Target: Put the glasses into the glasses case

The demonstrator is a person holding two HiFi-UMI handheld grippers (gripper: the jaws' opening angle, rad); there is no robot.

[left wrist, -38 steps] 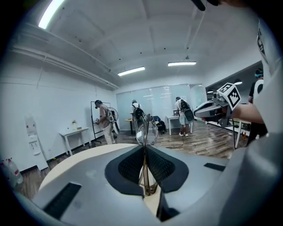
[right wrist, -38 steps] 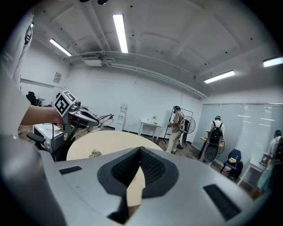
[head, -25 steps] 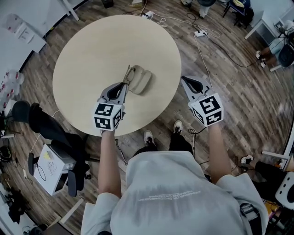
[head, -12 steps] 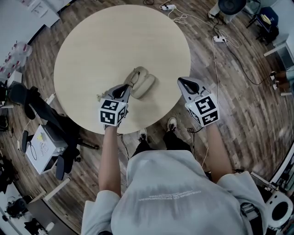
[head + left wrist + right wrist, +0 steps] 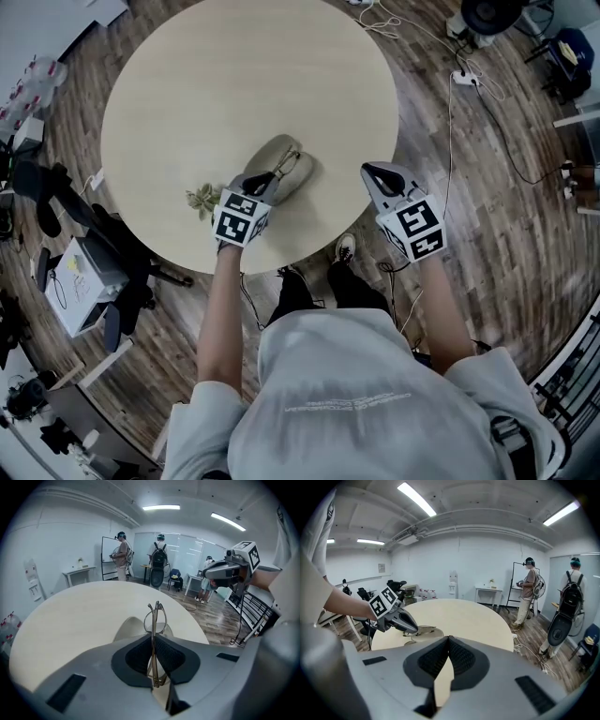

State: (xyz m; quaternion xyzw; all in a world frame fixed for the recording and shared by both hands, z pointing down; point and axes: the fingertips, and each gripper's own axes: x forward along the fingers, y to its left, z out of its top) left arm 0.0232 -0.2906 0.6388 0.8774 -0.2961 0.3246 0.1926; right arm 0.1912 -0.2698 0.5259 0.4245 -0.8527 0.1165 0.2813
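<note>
Folded thin metal-framed glasses [image 5: 155,620] stand on edge between the jaws of my left gripper [image 5: 153,637], which is shut on their temples. The lenses stick out past the fingertips, above the open beige glasses case [image 5: 124,628]. In the head view the case [image 5: 289,165] lies open near the front of the round table [image 5: 187,103], and my left gripper [image 5: 270,182] reaches over its near end. My right gripper [image 5: 377,172] hangs shut and empty off the table's right edge; its own view shows the left gripper [image 5: 401,618] over the case [image 5: 423,633].
A small crumpled greenish thing [image 5: 201,198] lies on the table left of my left gripper. Cables and a power strip [image 5: 461,77] run over the wooden floor at right. A black chair [image 5: 56,202] stands left of the table. Several people [image 5: 123,555] stand far back.
My left gripper has moved forward with the glasses and now reaches over the case. The crumpled thing beside it has come into view. The right gripper has barely moved.
</note>
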